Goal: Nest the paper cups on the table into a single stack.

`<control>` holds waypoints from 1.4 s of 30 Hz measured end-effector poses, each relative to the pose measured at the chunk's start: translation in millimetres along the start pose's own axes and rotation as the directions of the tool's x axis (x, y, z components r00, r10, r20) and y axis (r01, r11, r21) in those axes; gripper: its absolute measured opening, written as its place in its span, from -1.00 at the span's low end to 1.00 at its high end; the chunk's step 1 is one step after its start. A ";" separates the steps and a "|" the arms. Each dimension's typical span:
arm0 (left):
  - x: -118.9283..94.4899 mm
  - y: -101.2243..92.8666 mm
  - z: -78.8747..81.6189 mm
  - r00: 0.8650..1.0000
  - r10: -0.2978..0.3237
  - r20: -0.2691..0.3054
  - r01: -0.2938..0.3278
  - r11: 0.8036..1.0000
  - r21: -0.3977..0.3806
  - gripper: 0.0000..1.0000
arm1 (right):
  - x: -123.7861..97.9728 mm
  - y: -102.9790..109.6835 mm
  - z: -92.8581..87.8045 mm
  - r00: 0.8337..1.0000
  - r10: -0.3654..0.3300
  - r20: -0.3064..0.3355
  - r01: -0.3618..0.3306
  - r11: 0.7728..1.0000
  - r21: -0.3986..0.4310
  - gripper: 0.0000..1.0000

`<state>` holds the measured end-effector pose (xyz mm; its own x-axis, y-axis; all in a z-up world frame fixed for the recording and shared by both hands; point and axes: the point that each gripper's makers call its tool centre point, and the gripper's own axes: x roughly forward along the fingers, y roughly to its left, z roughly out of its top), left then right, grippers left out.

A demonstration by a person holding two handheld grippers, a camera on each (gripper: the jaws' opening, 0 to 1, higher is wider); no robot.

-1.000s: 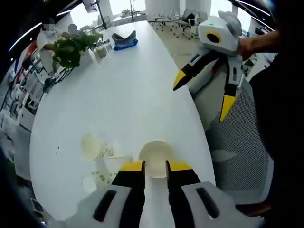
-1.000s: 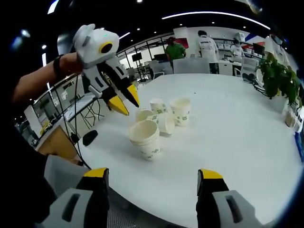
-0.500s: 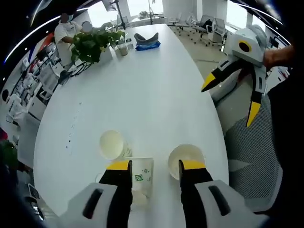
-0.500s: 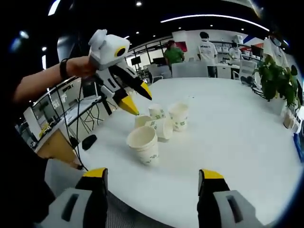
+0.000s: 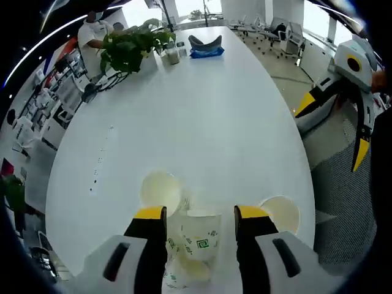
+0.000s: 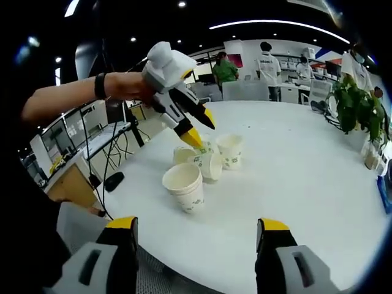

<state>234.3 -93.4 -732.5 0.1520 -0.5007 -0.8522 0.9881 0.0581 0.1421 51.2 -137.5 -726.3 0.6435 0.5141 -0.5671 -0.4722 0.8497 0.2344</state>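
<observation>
Here your left gripper (image 5: pixel 199 215) hangs over a cluster of white paper cups with green printed marks, its yellow-tipped jaws spread apart with nothing clamped. Between those jaws lies a tipped-over paper cup (image 5: pixel 199 236), its printed side facing the camera. Just beyond the left jaw stands an upright cup (image 5: pixel 160 190), mouth open toward you. Just outside the right jaw sits the near-edge cup (image 5: pixel 280 212), close to the rim of the long white oval table (image 5: pixel 202 110).

From your right gripper (image 6: pixel 196 229), jaws wide open and empty, the cups sit ahead and well apart from the tips. The near-edge cup (image 6: pixel 185 185) is closest, and looks like several already nested. Behind it, the rest huddle together, some tilted, with the left gripper's (image 6: pixel 199 131) yellow tips directly above them.

Far past the left gripper, a leafy green potted plant (image 5: pixel 131 46) and a blue folded object (image 5: pixel 205 48) rest at the table's far end.
</observation>
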 end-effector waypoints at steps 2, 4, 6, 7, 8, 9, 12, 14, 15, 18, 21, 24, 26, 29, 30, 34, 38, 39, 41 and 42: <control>-0.7 -1.1 7.5 1.000 -0.004 0.015 0.004 1.000 -0.012 -0.16 | -0.6 -0.4 0.2 1.000 -0.003 0.001 0.003 1.000 0.003 0.59; 7.8 6.6 11.4 1.000 -0.014 0.025 0.015 0.999 -0.031 -0.19 | -1.2 -2.1 0.0 1.000 -0.007 0.003 0.007 1.000 0.010 0.59; 10.4 6.7 13.4 0.999 -0.025 0.030 0.026 0.999 -0.038 -0.21 | -1.4 -3.8 -0.6 1.000 -0.008 0.003 0.008 1.000 0.011 0.59; 13.8 7.5 14.6 0.999 -0.032 0.032 0.034 0.998 -0.049 -0.21 | -0.3 -4.3 -1.4 1.000 -0.011 0.002 0.011 1.000 0.014 0.58; 17.4 7.9 14.4 0.999 -0.039 0.034 0.041 0.998 -0.056 -0.21 | -0.5 -5.4 -1.8 1.000 -0.012 0.002 0.012 1.000 0.017 0.58; 19.8 8.5 15.3 0.998 -0.043 0.037 0.045 0.997 -0.060 -0.23 | -1.0 -7.0 -2.4 1.000 -0.014 0.000 0.014 1.000 0.019 0.58; 27.6 7.7 16.5 0.998 -0.048 0.027 0.050 0.996 -0.068 -0.29 | -1.1 -9.7 -3.5 1.000 -0.017 -0.006 0.017 1.000 0.019 0.58; 41.7 12.2 10.9 0.999 -0.052 0.005 0.052 0.997 -0.066 -0.30 | -1.8 -10.1 -2.8 1.000 -0.019 -0.004 0.019 1.000 0.020 0.58; 46.4 13.2 7.2 0.998 -0.054 -0.015 0.053 0.997 -0.056 -0.31 | -2.5 -11.4 -2.7 1.000 -0.021 -0.001 0.021 0.999 0.023 0.58; 51.1 10.0 0.4 0.997 -0.055 -0.051 0.053 0.998 -0.040 -0.33 | -3.3 -12.1 -2.9 1.000 -0.027 0.001 0.027 0.999 0.031 0.58; 61.3 15.9 1.2 0.996 -0.060 -0.062 0.057 0.997 -0.049 -0.37 | -3.4 -12.9 -4.9 0.999 -0.033 0.002 0.033 0.999 0.040 0.58; 74.4 19.3 0.0 0.994 -0.077 -0.074 0.073 0.996 -0.055 -0.39 | -3.7 -12.7 -5.9 0.999 -0.033 -0.001 0.033 0.998 0.047 0.58; 76.9 18.2 -2.5 0.993 -0.083 -0.083 0.079 0.996 -0.048 -0.39 | -2.8 -13.7 -8.1 0.999 -0.034 -0.005 0.035 0.998 0.050 0.58; 88.5 18.4 -4.6 0.989 -0.100 -0.106 0.097 0.995 -0.036 -0.41 | -2.9 -17.9 -7.9 0.999 -0.043 -0.002 0.043 0.997 0.063 0.58; 91.5 19.9 -7.5 0.988 -0.105 -0.116 0.102 0.994 -0.035 -0.44 | -4.1 -19.1 -7.6 0.999 -0.047 0.000 0.046 0.997 0.066 0.58; 96.1 16.0 -10.9 0.982 -0.129 -0.136 0.125 0.991 -0.043 -0.58 | -5.5 -22.2 -7.7 0.999 -0.053 0.001 0.053 0.996 0.071 0.58; 104.1 17.2 -18.3 0.975 -0.146 -0.169 0.143 0.989 -0.025 -0.65 | -7.7 -26.2 -9.8 0.998 -0.059 0.000 0.059 0.995 0.074 0.58; 101.5 16.4 -17.4 0.973 -0.150 -0.174 0.147 0.989 -0.032 -0.70 | -7.0 -25.5 -9.7 0.998 -0.061 -0.001 0.060 0.995 0.074 0.58; 100.9 17.0 -16.7 0.973 -0.147 -0.177 0.144 0.989 -0.030 -0.80 | -7.7 -26.9 -10.5 0.998 -0.061 -0.003 0.062 0.995 0.073 0.58; 101.3 18.0 -15.9 0.974 -0.143 -0.174 0.140 0.990 -0.030 -0.87 | -7.7 -27.0 -10.5 0.998 -0.062 -0.004 0.062 0.995 0.073 0.58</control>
<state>267.9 -129.3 -824.3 0.0106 -0.3460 -0.9382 0.9999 0.0134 0.0064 52.7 -165.7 -736.6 0.6692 0.4596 -0.5839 -0.3859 0.8864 0.2555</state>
